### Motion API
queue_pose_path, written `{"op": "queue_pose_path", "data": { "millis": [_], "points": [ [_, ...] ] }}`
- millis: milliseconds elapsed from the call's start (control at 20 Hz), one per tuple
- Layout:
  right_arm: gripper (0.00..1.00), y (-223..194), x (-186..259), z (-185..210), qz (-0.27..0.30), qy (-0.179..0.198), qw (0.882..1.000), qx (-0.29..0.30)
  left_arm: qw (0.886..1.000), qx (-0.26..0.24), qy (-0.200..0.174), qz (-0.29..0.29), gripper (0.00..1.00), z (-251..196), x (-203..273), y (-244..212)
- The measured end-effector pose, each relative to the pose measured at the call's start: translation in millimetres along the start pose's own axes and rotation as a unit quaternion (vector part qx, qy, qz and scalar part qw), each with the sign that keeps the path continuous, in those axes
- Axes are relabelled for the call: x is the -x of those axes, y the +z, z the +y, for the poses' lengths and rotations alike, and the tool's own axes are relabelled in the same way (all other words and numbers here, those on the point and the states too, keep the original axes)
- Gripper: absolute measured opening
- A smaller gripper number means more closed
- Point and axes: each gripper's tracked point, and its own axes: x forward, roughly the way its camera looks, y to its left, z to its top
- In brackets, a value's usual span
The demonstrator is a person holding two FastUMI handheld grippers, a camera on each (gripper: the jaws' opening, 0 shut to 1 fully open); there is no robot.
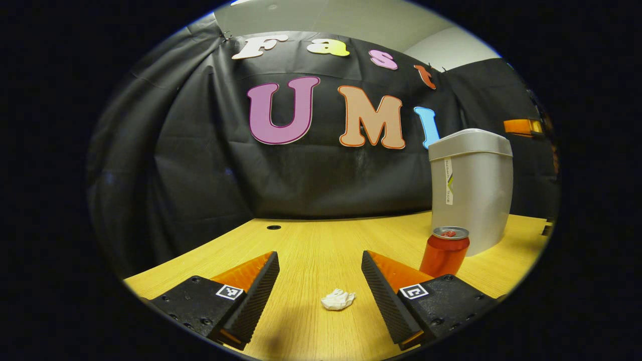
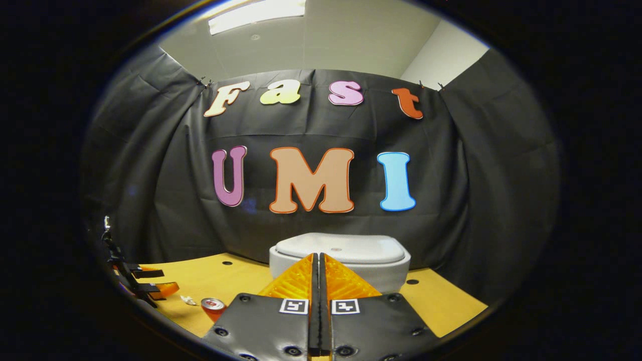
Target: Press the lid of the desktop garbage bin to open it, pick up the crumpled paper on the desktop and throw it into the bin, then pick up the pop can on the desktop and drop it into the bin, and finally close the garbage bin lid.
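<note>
The grey desktop bin stands at the right on the wooden desk, lid down. A red pop can stands upright in front of it. A small white crumpled paper lies on the desk between the fingers of my left gripper, which is open and low over the desk. In the right gripper view, my right gripper is shut with nothing in it, raised just before the bin's closed lid. The can, the paper and the left gripper show at the lower left there.
The black cloth wall closes off the back and sides of the desk. Small dark holes dot the desk top. An orange and black object hangs at the far right in the left gripper view.
</note>
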Motion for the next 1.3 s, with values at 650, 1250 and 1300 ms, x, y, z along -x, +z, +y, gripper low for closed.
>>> {"op": "queue_pose_path", "data": {
  "millis": [650, 1250, 1300],
  "points": [
    [0.04, -78, 13, 12, 0.013, 0.02, 0.998, -0.053, 1.0, 0.0, 0.005, 0.0, 0.97, 0, 1, 1],
    [0.87, -100, 17, 17, 0.021, 0.037, 0.999, -0.022, 0.999, -0.001, -0.034, 0.027, 0.97, -10, -7, -10],
    [0.95, -99, 17, 17, 0.019, 0.036, 0.999, -0.023, 0.999, -0.001, -0.038, 0.035, 0.96, -11, -7, -12]
  ]
}}
